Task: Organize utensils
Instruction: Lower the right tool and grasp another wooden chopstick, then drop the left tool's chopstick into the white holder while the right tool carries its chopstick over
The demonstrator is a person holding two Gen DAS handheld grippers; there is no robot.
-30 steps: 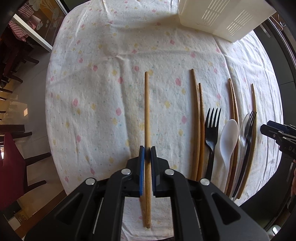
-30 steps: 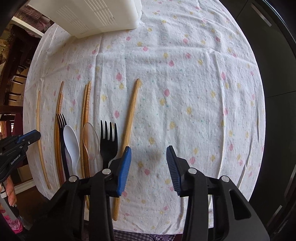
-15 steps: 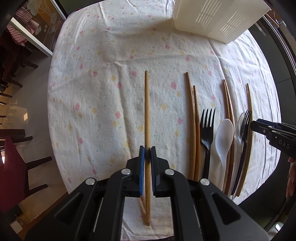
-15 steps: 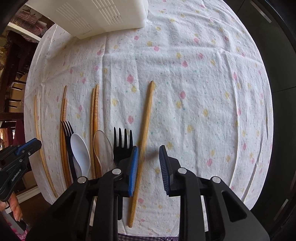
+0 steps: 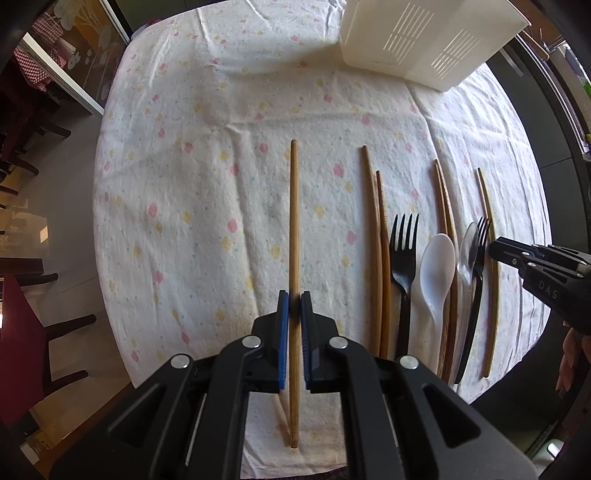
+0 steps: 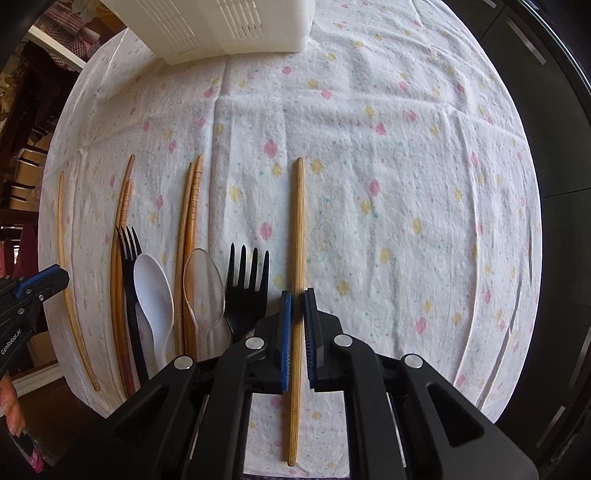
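My left gripper (image 5: 294, 295) is shut on a light wooden chopstick (image 5: 293, 221), held just above the flowered tablecloth (image 5: 207, 206) with its shadow beside its near end. My right gripper (image 6: 297, 293) points down over the rightmost chopstick (image 6: 298, 221). Its jaws are closing and the blue pads press on the stick's sides. Between the two sticks lie paired brown chopsticks (image 5: 373, 240), a black fork (image 5: 404, 251), a white spoon (image 5: 437, 266), a clear spoon (image 6: 203, 280) and a second black fork (image 6: 245, 288). The right gripper (image 5: 495, 251) also shows at the left wrist view's right edge.
A white slotted basket (image 5: 424, 40) stands at the far side of the table, and its wall (image 6: 221, 26) also shows in the right wrist view. Dark chairs (image 5: 22, 332) and floor lie beyond the table's left edge. A hand (image 5: 572, 354) shows at the right.
The right gripper slid left until the rightmost chopstick lay between its jaws, then closed from wide open onto it. The left gripper kept its grip and rose a little with its chopstick.
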